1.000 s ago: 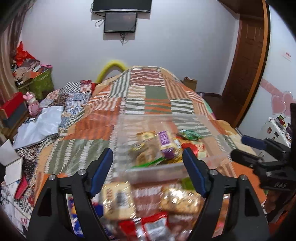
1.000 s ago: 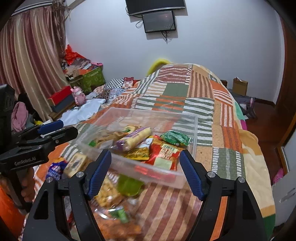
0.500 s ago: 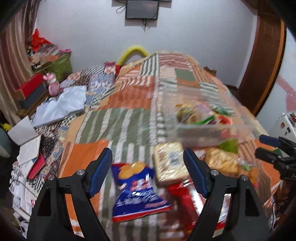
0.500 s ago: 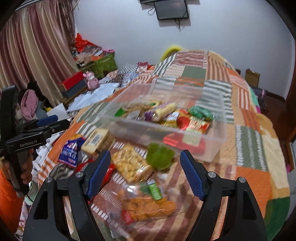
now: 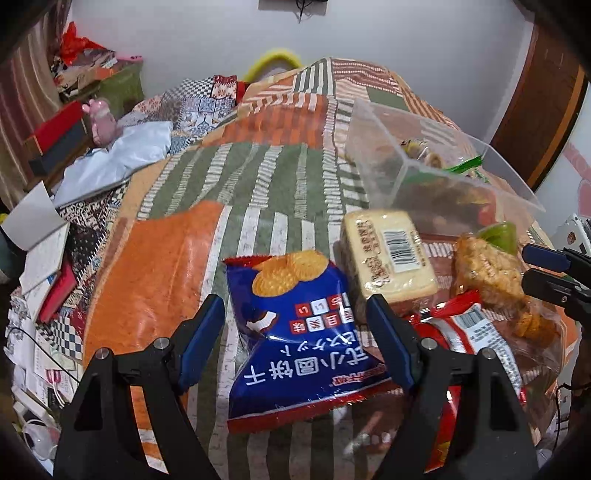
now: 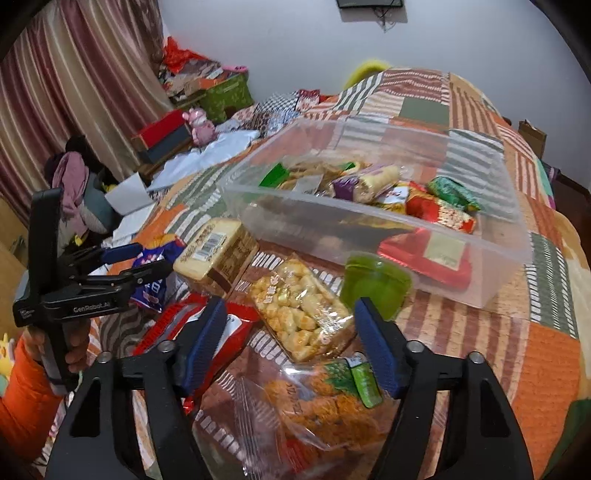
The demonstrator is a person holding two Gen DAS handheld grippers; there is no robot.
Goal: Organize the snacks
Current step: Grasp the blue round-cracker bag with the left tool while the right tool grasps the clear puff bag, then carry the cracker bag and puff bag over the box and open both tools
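Left gripper [image 5: 295,325] has swung away from the clear bin [image 6: 373,206] and is now dropping over the blue cracker bag [image 5: 295,325], jaws wide, straddling it to grab. Right gripper [image 6: 286,343], also wide and empty, is hovering over the puff pack [image 6: 299,306] just in front of the bin.

White wall [image 6: 280,33] ran along top; striped curtain [image 6: 74,85] hung upper left; patchwork bedspread [image 6: 554,332] filled centre.
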